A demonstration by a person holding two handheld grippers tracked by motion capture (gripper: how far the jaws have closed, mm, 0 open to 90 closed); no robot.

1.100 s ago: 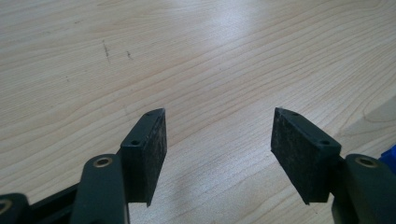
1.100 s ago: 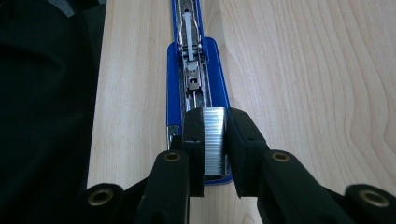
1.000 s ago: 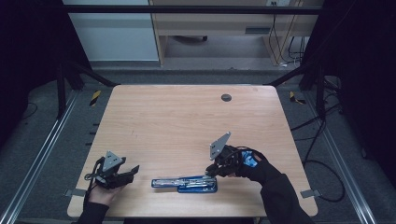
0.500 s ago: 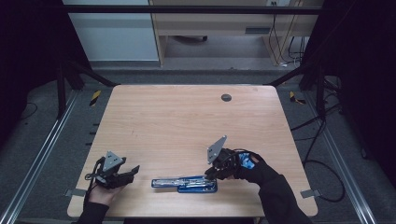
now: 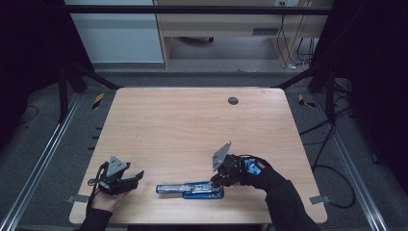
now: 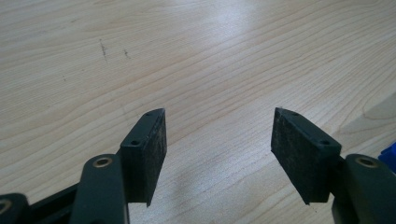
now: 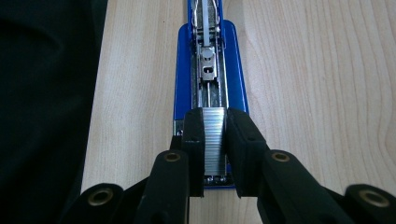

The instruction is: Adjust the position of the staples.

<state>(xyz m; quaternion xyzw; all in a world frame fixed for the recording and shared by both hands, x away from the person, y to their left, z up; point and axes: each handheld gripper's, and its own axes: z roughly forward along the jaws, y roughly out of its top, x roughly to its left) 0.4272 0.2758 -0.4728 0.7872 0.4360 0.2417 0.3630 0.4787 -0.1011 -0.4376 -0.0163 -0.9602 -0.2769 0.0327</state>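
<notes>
A blue stapler point(image 5: 190, 189) lies swung open flat near the table's front edge, and its metal magazine channel point(image 7: 205, 70) faces up. My right gripper point(image 5: 215, 182) is at the stapler's right end. In the right gripper view that gripper point(image 7: 215, 116) is shut on a silver strip of staples point(image 7: 215, 144), held directly over the rear of the channel. My left gripper point(image 5: 134, 178) rests at the front left of the table. Its jaws point(image 6: 219, 135) stand open over bare wood with nothing between them. A blue corner of the stapler point(image 6: 390, 156) shows at the right edge of the left gripper view.
A dark round grommet point(image 5: 233, 100) sits in the wooden table point(image 5: 192, 130) at the back right. The stapler lies close to the table's front edge. Metal rails and cables run along the floor on both sides.
My right gripper has edged slightly left and down toward the stapler with the staples in it. The left gripper and the stapler have kept still.
</notes>
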